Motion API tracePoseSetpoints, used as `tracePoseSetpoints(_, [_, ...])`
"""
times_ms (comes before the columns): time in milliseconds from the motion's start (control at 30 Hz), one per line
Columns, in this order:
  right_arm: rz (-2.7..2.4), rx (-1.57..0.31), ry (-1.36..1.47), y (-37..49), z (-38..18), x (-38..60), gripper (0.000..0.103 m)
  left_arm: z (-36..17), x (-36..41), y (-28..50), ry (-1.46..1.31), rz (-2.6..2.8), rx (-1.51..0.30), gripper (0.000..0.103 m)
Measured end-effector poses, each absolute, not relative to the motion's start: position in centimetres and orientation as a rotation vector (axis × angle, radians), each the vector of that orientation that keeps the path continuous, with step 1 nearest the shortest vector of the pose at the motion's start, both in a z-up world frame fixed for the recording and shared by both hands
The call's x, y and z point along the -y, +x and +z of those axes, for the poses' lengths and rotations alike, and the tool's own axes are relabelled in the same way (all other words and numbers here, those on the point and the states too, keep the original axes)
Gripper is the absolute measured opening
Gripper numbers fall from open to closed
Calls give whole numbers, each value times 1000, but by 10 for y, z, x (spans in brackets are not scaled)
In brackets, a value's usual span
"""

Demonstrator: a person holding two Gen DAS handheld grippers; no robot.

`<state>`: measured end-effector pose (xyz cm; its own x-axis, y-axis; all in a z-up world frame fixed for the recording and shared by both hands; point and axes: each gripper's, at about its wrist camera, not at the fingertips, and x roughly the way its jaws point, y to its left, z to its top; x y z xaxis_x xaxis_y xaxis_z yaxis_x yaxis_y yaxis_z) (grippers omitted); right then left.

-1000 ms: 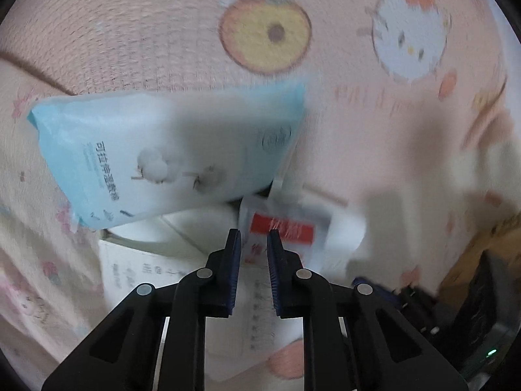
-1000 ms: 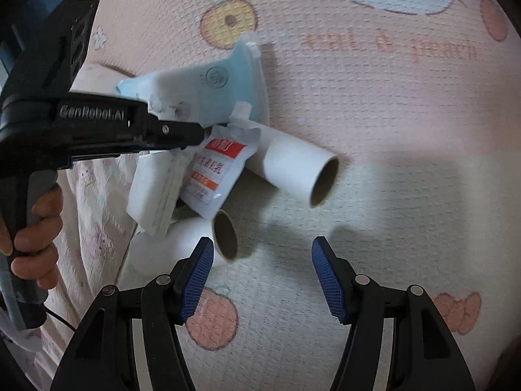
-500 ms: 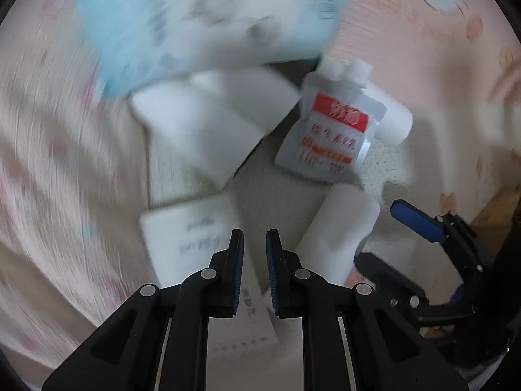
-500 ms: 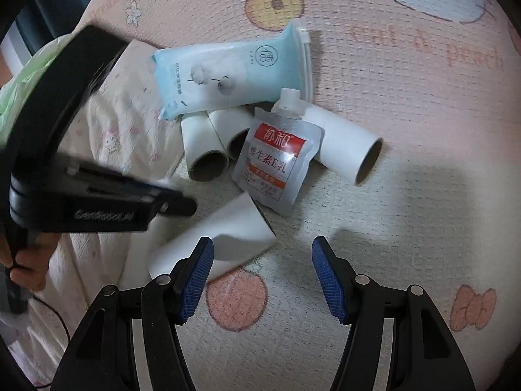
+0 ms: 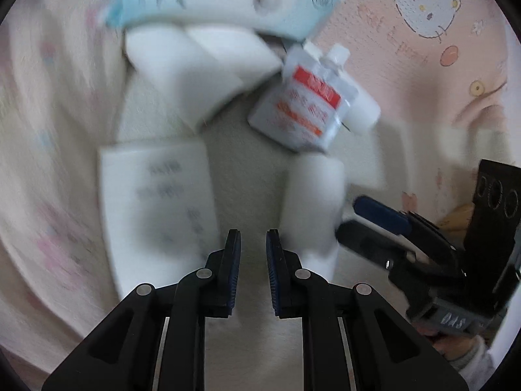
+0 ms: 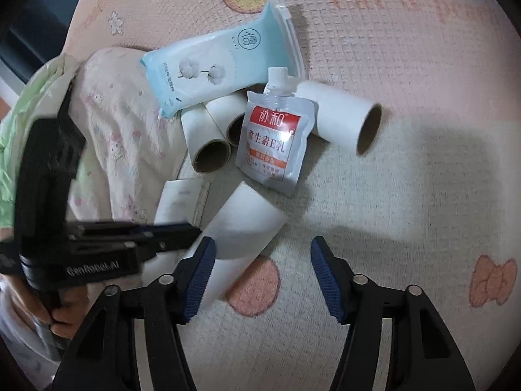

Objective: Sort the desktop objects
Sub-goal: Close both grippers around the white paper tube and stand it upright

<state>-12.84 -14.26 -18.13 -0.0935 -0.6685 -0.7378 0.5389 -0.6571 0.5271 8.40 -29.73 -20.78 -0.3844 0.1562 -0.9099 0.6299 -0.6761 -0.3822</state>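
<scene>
A heap lies on the pink cartoon blanket [image 6: 423, 195]: a blue wipes pack [image 6: 208, 68], a silver pouch with a red label [image 6: 273, 143], several white cardboard tubes and a flat white printed packet [image 6: 179, 202]. My left gripper [image 5: 253, 244] points down between the packet [image 5: 156, 208] and a tube [image 5: 312, 208], its jaws a narrow gap apart with nothing in it. My right gripper [image 6: 262, 254] is open and its jaws are closing on nothing. That same tube [image 6: 244, 224] lies just beyond its left finger. The pouch [image 5: 302, 107] rests across the tubes.
A crumpled pale cloth [image 6: 114, 114] and a green cloth [image 6: 32, 97] bunch up on the left of the heap. A person's hand [image 6: 65, 312] grips the left tool's handle at the lower left. One long tube [image 6: 342, 114] sticks out to the right.
My left gripper has swung down from in front of the wipes pack to just above the packet and the near tube. My right gripper's jaws have narrowed.
</scene>
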Motion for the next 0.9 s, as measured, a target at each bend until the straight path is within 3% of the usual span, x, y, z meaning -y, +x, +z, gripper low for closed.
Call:
tracePoseSetpoints(133, [-1836, 196, 1358, -127, -179, 132, 40, -217, 280, 93, 1458, -2180, -1087, 18])
tracePoseSetpoints(267, [-1830, 146, 1371, -120, -177, 132, 36, -210, 264, 99, 1337, -2259, -1217, 16])
tracePoseSetpoints(400, [-1861, 105, 1364, -115, -172, 127, 35, -201, 251, 98, 1261, -2332, -1212, 14])
tracePoseSetpoints(500, [-1837, 189, 1379, -117, -167, 116, 35, -211, 247, 94, 1222, -2330, -1405, 16])
tracePoseSetpoints(800, [-1910, 126, 1397, -115, -153, 96, 35, -217, 245, 98, 1171, -2317, -1504, 29])
tracePoseSetpoints(900, [-1911, 127, 1400, -118, -153, 86, 35, -210, 253, 94, 1144, -2318, -1463, 41])
